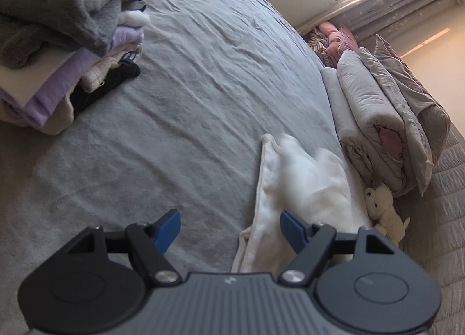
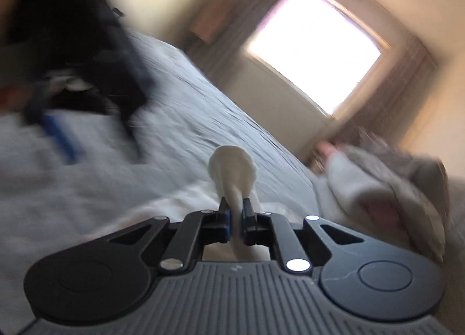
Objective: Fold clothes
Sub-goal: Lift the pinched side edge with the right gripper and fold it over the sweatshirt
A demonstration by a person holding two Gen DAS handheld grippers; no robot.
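My right gripper clamps a fold of the white garment; my left gripper stands wide, empty, above the grey bedsheet.

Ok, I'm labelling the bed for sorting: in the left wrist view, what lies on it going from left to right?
Stack of folded clothes → white garment → rolled grey duvet, with a small white plush toy at its near end.
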